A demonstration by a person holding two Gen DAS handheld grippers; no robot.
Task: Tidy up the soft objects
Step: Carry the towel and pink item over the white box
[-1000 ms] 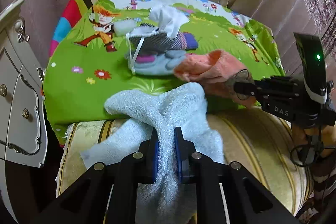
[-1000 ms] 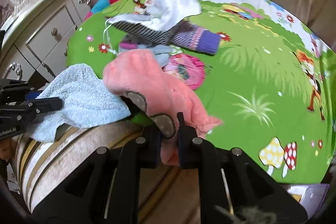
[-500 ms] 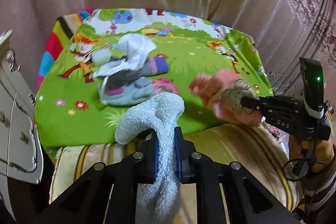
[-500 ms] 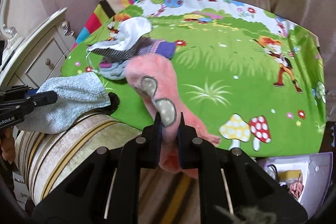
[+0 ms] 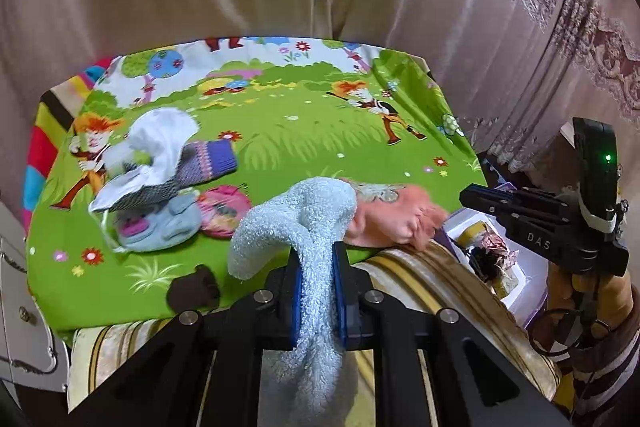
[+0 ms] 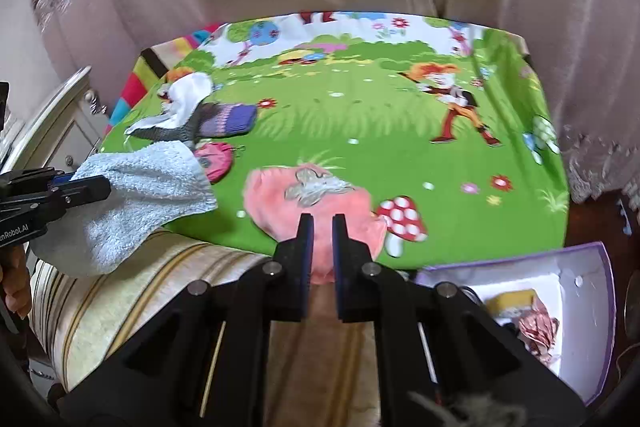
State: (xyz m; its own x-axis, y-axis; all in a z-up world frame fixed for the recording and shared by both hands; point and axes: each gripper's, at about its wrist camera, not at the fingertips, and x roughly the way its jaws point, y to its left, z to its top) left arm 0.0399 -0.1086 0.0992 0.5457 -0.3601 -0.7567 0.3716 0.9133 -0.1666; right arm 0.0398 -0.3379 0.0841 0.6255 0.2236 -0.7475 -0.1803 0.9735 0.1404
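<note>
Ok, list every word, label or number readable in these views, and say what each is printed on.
"DAS" – on the black body of the right gripper, seen from the left wrist.
"nRobot.AI" – on the side of the left gripper, seen from the right wrist; its start is cut off by the picture's edge.
The play mat shows cartoon pictures only, no text.

pink sock (image 6: 316, 199) blurred, box (image 6: 592, 307) cut off

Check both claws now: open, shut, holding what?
Left claw: shut on the blue sock.
Right claw: shut on the pink sock.
</note>
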